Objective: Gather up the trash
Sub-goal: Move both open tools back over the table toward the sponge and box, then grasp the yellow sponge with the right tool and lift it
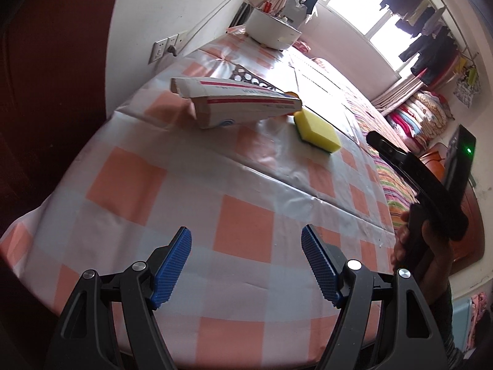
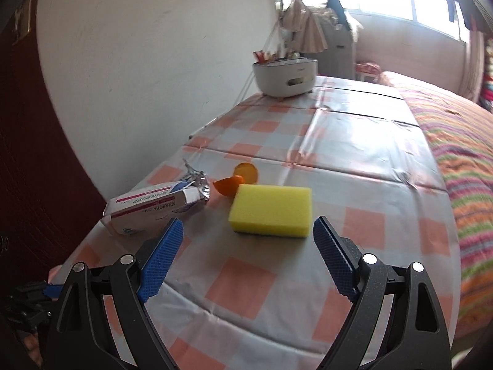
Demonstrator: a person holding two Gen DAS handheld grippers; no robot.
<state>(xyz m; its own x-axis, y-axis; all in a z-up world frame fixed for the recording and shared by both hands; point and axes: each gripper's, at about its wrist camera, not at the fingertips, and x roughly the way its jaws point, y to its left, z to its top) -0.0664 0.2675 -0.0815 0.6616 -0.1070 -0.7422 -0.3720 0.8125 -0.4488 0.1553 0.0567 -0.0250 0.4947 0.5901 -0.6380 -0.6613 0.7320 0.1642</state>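
Left wrist view: left claw (image 1: 246, 265) hovers over the near part of the surface (image 1: 240, 215), its blue pads (image 1: 172, 268) standing well apart with nothing between them. The surface carries an orange-and-white checked plastic cloth (image 1: 123, 178). Farther along lies an opened medicine carton (image 1: 234, 101), white with red stripes, its flap end toward the camera. Just right of it sits a yellow sponge (image 1: 317, 129) with a dark underside. A sliver of orange shows behind the carton's far end. At the far end of the surface stands a white tub-shaped container (image 1: 271, 30). At the right edge a hand (image 1: 416, 246) grips the black handle of the other tool, off the side of the surface.

Right wrist view: right claw (image 2: 246, 252) is also spread wide, empty, pointed at the sponge (image 2: 271, 209), which lies just beyond the pad tips and between them, not touched. The carton (image 2: 148, 212) lies left of the sponge, near the left pad (image 2: 160, 262); crumpled foil blister (image 2: 197, 182) sticks out of its open end. Two pieces of orange peel (image 2: 237, 178) lie just behind the sponge, beside the foil. The white container (image 2: 285, 74) stands well apart, at the far end by the wall. A bed with a striped cover (image 2: 462, 169) runs along the right side of the surface.
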